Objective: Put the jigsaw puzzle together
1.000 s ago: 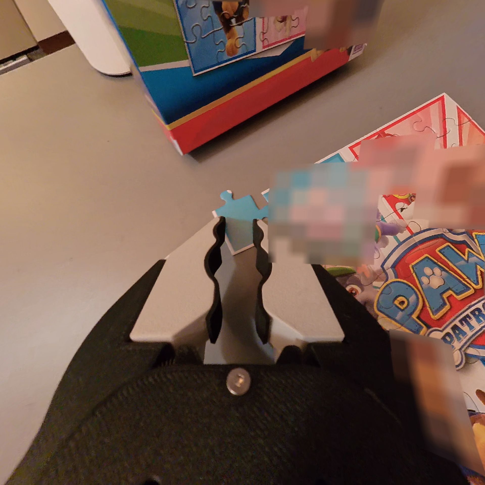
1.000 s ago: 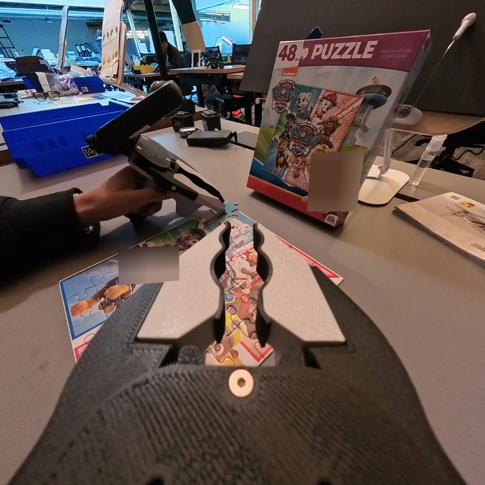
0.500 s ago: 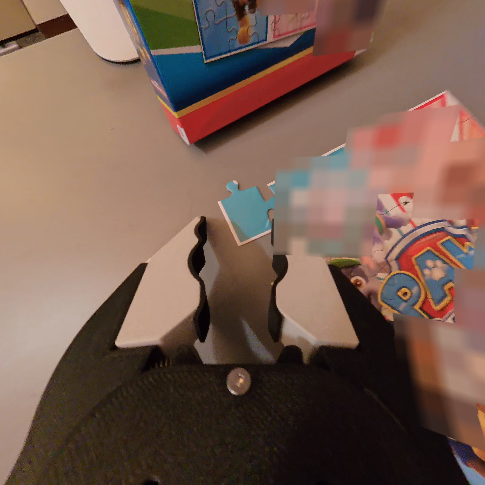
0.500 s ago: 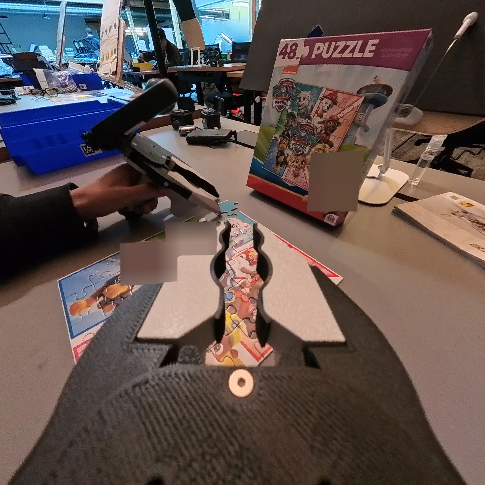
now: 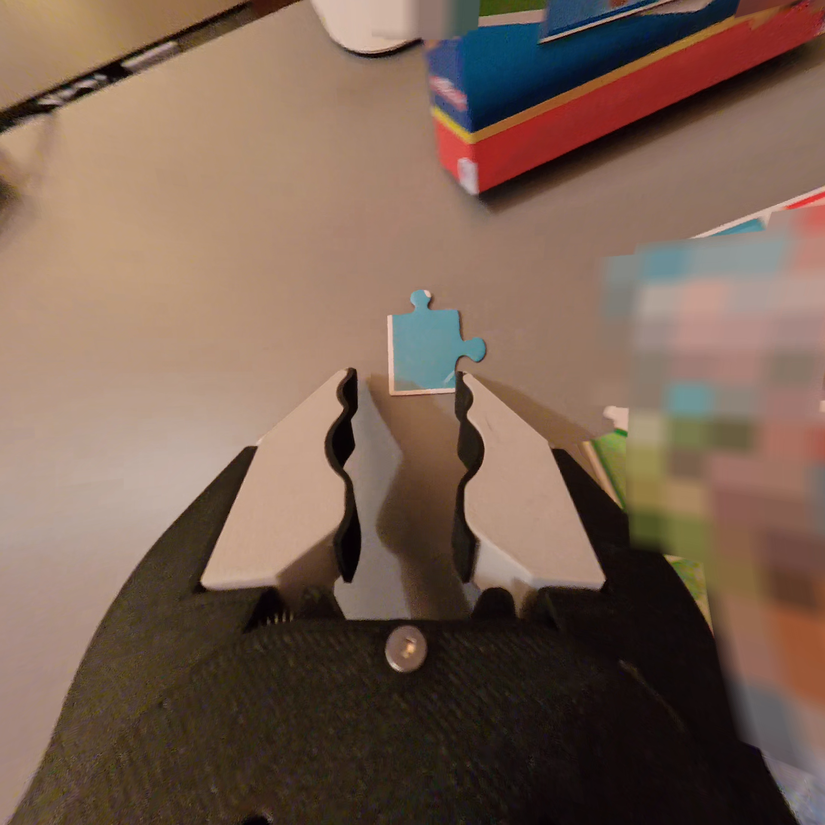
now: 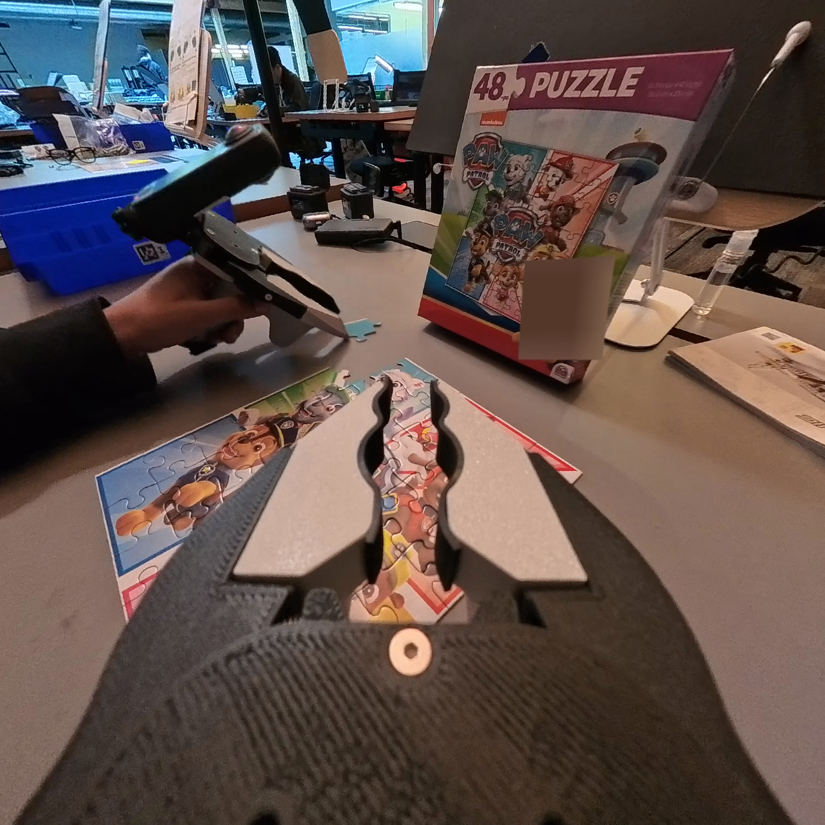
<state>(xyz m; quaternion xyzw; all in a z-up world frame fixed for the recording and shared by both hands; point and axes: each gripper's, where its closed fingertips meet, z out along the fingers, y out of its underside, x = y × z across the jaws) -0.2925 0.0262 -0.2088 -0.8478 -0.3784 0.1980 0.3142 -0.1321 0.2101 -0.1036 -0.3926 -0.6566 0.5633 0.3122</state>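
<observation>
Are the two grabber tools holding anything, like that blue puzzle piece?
Neither. The left tool is open just behind the flat blue cardboard puzzle piece lying on the grey table. The right tool hovers empty.

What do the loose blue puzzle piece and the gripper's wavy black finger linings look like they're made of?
Blue puzzle piece: probably printed cardboard, slightly glossy; thin, flat, with a pale edge showing. Linings on the left gripper, its pads: likely matte black rubber or soft plastic, moulded wavy; hard to say which.

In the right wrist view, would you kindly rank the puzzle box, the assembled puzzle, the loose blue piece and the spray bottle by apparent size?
1. Assembled puzzle and puzzle box: similar; the puzzle is nearer and partly hidden, so unranked.
2. Spray bottle.
3. Loose blue piece.
</observation>
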